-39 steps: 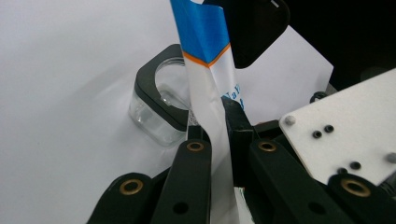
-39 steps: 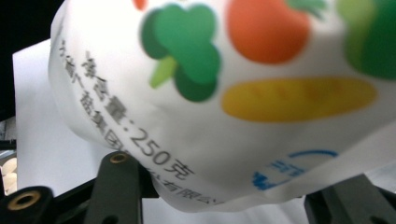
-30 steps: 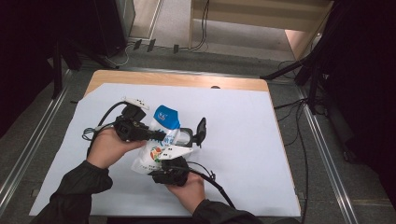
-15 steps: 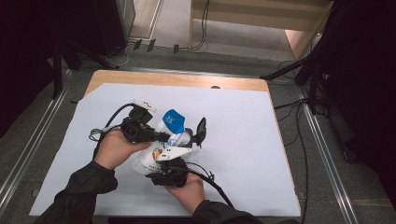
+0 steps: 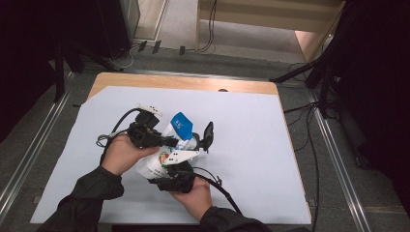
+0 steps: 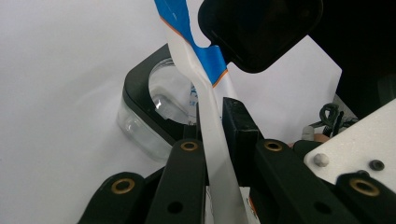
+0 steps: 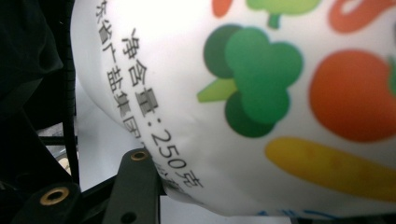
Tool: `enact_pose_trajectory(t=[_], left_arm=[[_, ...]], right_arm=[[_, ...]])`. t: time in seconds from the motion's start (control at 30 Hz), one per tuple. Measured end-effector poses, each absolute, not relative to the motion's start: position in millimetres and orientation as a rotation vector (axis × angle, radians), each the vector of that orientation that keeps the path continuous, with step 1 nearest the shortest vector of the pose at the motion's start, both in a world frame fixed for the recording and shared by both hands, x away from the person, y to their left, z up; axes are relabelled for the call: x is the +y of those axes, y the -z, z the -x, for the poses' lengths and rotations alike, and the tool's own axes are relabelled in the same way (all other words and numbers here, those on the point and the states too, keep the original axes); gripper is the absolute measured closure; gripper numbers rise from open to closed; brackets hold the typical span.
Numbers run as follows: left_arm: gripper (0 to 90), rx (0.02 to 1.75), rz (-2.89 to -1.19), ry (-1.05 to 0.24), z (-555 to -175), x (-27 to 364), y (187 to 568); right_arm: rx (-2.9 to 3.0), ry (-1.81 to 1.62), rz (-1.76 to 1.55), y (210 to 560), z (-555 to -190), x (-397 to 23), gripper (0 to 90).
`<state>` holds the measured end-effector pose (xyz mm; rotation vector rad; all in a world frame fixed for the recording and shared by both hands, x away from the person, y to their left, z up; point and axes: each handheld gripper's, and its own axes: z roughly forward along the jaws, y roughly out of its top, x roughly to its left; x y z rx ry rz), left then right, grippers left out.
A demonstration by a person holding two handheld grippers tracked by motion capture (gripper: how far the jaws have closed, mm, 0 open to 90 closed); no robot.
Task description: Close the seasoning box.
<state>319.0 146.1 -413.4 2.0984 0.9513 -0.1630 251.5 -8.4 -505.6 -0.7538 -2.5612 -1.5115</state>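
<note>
A white bag (image 5: 162,159) printed with vegetables and topped in blue hangs between both grippers over the table's middle. My left gripper (image 5: 170,140) is shut on the bag's thin upper edge (image 6: 215,140), with the pads pinching it flat. Its jaws have just eased a touch and still hold that edge. My right gripper (image 5: 170,169) comes from below and is shut on the bag's bulging body (image 7: 261,93), beside one black finger (image 7: 135,182). A clear jar (image 5: 192,143) with a black rim (image 6: 140,81) stands just past the bag, its black lid (image 5: 209,135) flipped up.
A pale sheet (image 5: 251,145) covers the wooden table (image 5: 183,83). Cables trail from both grippers across the sheet. Metal rails (image 5: 338,159) run along the table's left and right sides. Dark stands and floor cables lie beyond the far edge.
The left hand has shifted slightly right toward the jar, carrying the bag's blue top with it. The right hand has stayed put under the bag.
</note>
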Motion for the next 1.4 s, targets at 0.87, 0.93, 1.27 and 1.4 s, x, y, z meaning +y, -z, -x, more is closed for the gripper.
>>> enact_pose_trajectory(t=[0.87,0.93,1.27,1.4], left_arm=[[78.3,0.948,-2.113,0.210,-318,148,411],[77.7,0.945,-2.116,0.211,-318,150,410],[78.9,0.946,-2.130,0.225,-317,158,405],[79.1,0.949,-2.128,0.223,-317,160,403]], right_arm=[[-2.454,1.553,0.762,507,-255,-12,62.5],[-2.450,1.555,0.761,507,-255,-13,62.5],[-2.435,1.549,0.752,507,-256,-13,62.5],[-2.439,1.551,0.749,507,-257,-14,62.5]])
